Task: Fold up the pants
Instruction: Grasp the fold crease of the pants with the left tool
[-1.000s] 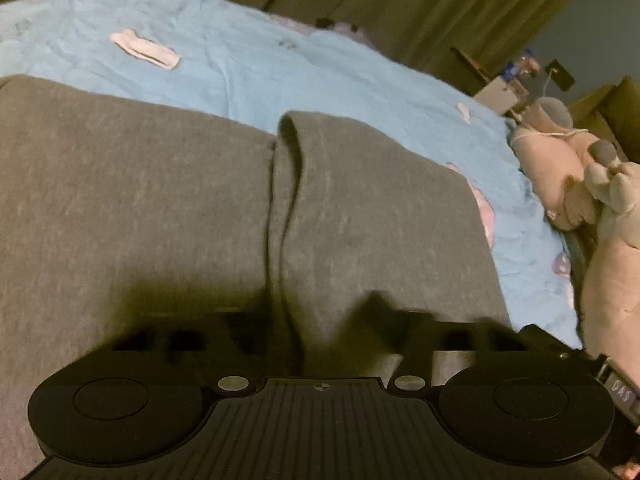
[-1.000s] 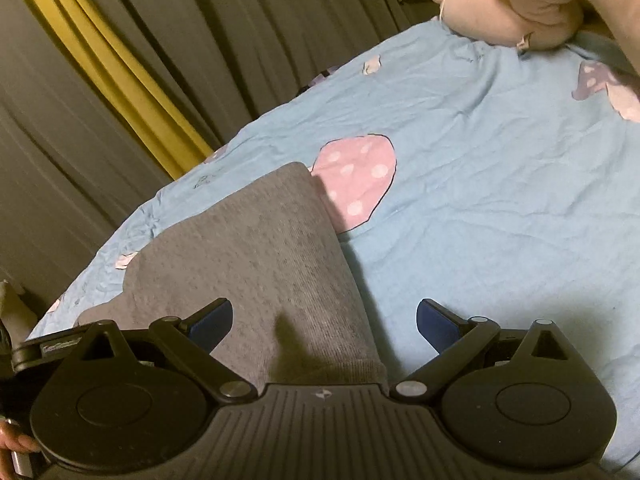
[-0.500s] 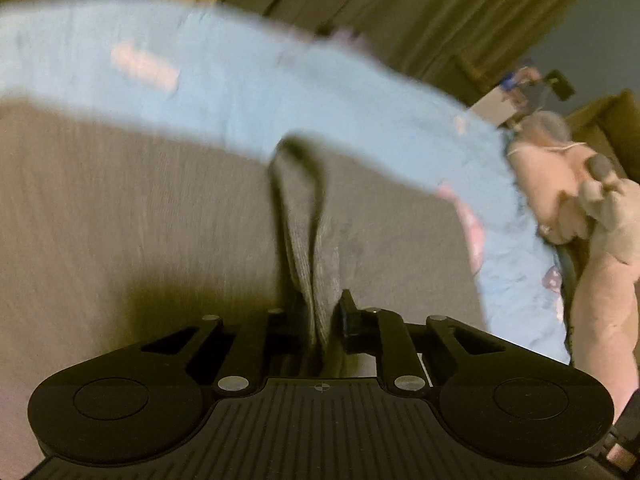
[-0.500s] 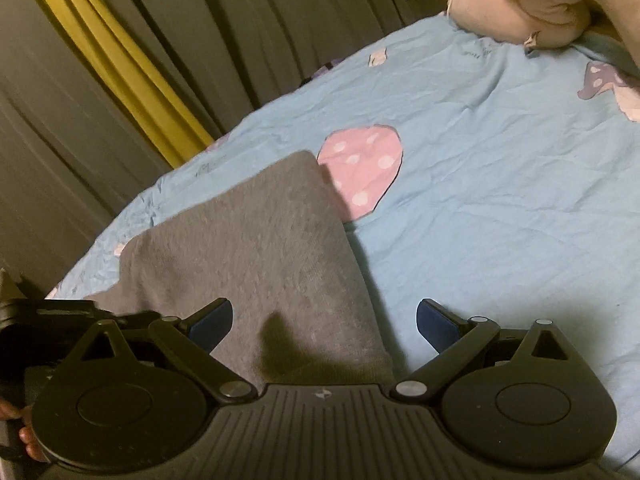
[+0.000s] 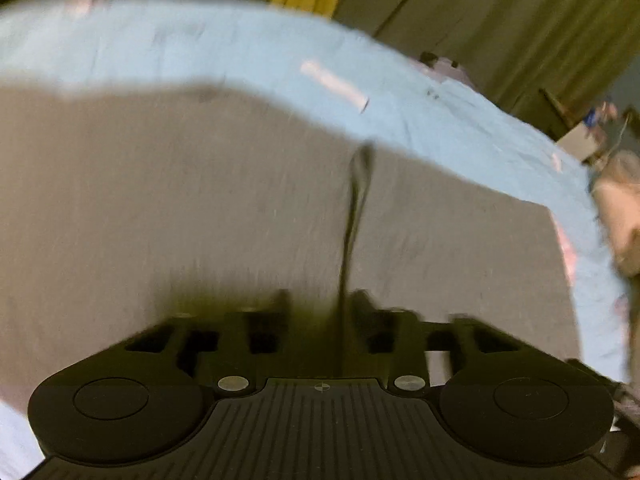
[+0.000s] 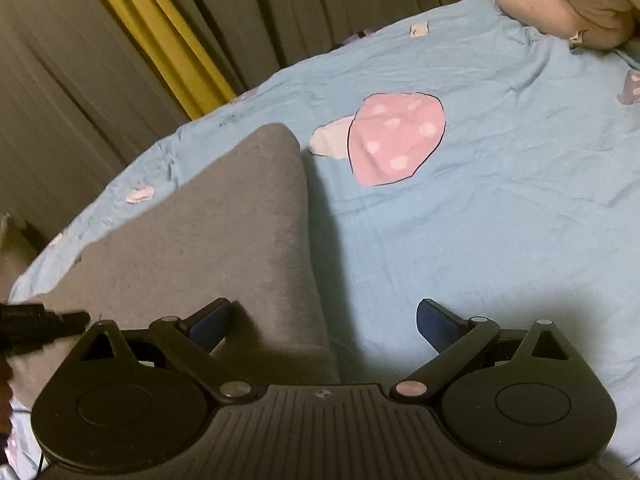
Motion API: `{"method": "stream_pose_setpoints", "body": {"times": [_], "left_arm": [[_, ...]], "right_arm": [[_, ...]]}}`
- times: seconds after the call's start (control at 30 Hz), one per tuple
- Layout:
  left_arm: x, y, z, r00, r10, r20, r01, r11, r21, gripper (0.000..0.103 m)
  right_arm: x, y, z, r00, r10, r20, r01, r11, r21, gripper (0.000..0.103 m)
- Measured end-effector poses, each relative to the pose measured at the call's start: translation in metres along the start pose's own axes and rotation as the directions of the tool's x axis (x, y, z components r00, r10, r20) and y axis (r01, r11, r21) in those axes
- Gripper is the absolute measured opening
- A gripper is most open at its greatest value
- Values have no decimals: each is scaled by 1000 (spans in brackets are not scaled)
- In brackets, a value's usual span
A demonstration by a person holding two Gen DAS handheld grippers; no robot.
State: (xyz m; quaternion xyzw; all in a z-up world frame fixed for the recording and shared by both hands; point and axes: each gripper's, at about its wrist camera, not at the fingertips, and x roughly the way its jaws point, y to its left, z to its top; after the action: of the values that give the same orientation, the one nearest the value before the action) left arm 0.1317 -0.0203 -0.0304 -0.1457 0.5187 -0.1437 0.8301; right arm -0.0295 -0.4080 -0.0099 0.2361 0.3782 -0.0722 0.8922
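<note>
Grey pants lie spread on a light blue bed sheet, with a dark seam between the two legs running toward my left gripper. The left gripper is shut on a fold of the pants at that seam; the view is motion-blurred. In the right wrist view one grey pant leg lies at lower left. My right gripper is open, its left blue pad over the leg's near end and its right pad over bare sheet. The left gripper's tip shows at the left edge.
A pink mushroom print marks the sheet right of the leg. A pinkish plush toy lies at the far right; it also shows in the left wrist view. Grey and yellow curtains hang behind the bed.
The left gripper closed on the pants at the seam and is swinging with the cloth. The right gripper stayed open and shifted slightly, the leg's end now further left.
</note>
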Motion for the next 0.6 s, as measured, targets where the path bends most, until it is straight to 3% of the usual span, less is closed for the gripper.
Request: {"method": "stream_pose_setpoints", "body": {"times": [0.03,0.1,0.2,0.3,0.33,0.4,0.5,0.6], "left_arm": [[0,5,-5,999,-43,-2,43,998,-36,68],[0,11,-16,991,-132,-5,131,988,-84,75],[4,8,-22,960,-272,-68,263,958,-115,93],[11,-2,-26,965,-241,-100,238,970,-42,94],[12,-6,-26,970,-221,-99,221,975,-13,88],[11,-16,-28,972,-208,-107,212,977,30,55],[8,-25,-28,976,-190,-102,197,979,61,24],[-7,-27,-25,976,-214,-43,216,975,46,18]], "right_arm": [[0,0,0,1000,4,2,-4,1000,-5,99],[1,0,-2,1000,3,-1,-3,1000,-6,99],[5,-3,0,1000,-6,-19,6,1000,18,99],[4,-3,0,1000,-9,-15,10,1000,29,99],[3,-3,-1,1000,-12,-10,12,1000,29,99],[1,-2,-2,1000,-14,0,14,1000,23,99],[-4,5,-3,1000,-6,30,6,1000,-20,99],[-16,17,-6,996,11,92,-3,996,-89,98]]}}
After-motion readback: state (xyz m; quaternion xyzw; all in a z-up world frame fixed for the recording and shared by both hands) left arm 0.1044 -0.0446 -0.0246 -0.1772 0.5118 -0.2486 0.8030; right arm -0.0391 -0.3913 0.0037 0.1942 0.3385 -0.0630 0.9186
